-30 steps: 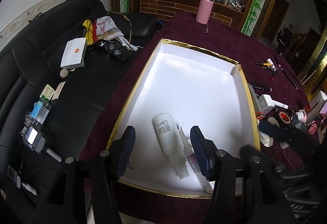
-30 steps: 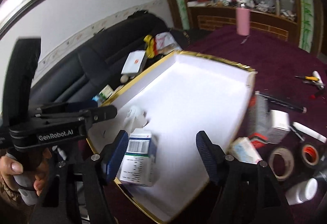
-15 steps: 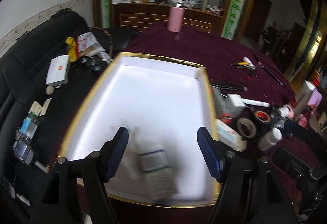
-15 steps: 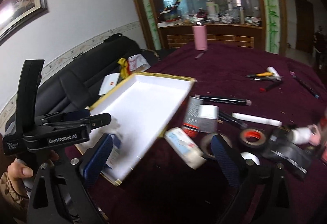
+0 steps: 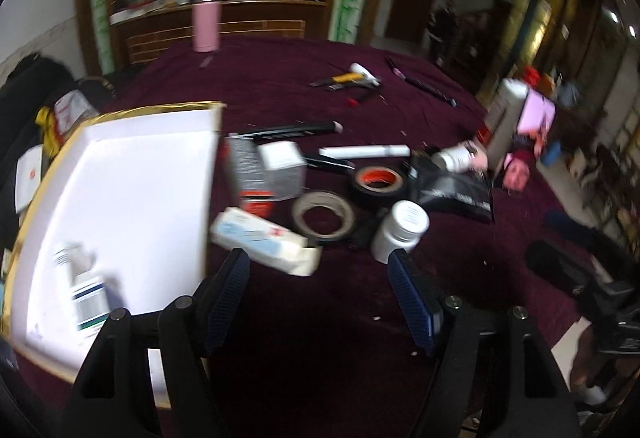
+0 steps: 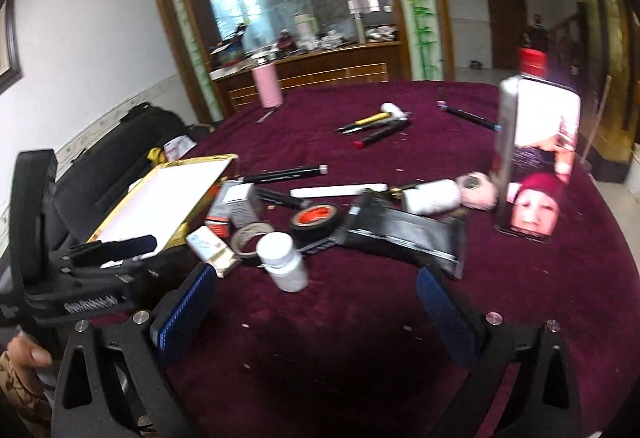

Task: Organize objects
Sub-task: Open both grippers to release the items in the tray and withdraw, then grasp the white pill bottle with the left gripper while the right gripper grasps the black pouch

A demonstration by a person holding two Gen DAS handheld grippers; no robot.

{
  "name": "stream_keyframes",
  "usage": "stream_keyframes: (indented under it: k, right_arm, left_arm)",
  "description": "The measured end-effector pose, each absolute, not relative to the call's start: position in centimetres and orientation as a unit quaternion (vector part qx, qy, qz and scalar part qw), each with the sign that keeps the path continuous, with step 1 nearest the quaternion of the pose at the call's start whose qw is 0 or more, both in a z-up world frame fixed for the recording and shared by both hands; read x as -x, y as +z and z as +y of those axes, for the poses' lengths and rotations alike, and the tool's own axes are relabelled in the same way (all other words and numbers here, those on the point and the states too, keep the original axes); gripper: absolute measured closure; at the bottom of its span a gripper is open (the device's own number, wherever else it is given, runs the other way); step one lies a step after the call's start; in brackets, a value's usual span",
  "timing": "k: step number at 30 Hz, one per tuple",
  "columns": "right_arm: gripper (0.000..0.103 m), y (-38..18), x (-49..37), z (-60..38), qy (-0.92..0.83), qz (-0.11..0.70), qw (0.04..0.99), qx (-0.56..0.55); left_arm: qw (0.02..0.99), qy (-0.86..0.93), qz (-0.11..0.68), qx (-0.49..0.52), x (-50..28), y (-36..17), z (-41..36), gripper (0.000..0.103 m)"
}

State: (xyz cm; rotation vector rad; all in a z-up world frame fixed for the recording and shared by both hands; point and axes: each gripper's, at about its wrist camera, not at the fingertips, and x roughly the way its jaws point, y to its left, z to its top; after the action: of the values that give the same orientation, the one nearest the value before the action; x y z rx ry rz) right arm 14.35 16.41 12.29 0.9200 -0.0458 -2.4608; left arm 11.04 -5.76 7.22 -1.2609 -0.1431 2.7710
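A white tray with a gold rim (image 5: 132, 118) (image 6: 208, 161) lies at the left of the maroon table; a white bottle (image 5: 66, 258) and a small printed box (image 5: 90, 302) rest in its near corner. My left gripper (image 5: 320, 280) stands open over bare cloth, just short of a white packet (image 5: 264, 242) and a white pill bottle (image 5: 400, 228). My right gripper (image 6: 316, 298) is wide open with nothing between its fingers; the pill bottle (image 6: 282, 260) lies just ahead of it. The left gripper (image 6: 100, 254) shows at the left edge of the right wrist view.
Right of the tray lie a grey box (image 5: 264, 170), two tape rolls (image 5: 324, 216) (image 5: 378, 178), a black pouch (image 6: 404, 234), markers and a white tube (image 5: 364, 151). A tall printed box (image 6: 536, 158) stands at the right, a pink flask (image 6: 267, 84) at the back. A black sofa (image 6: 120, 158) runs along the left.
Both grippers have swung right, away from the tray and over the clutter, with jaws wider. The bottle and the box that were between their fingers now lie in the tray.
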Motion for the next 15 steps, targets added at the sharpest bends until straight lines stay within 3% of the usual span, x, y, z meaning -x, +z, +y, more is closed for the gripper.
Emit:
stream_keyframes:
  k: [13, 15]
  right_arm:
    - [0.001, 9.7, -13.3, 19.5, -0.903, -0.036, 0.226, -0.363]
    - [0.001, 9.5, -13.0, 19.6, -0.903, -0.032, 0.222, -0.366]
  left_arm:
    - [0.100, 0.901, -0.029, 0.421, -6.5, 3.8, -0.6, 0.032]
    - [0.103, 0.899, -0.028, 0.425, -6.0, 3.2, -0.3, 0.041]
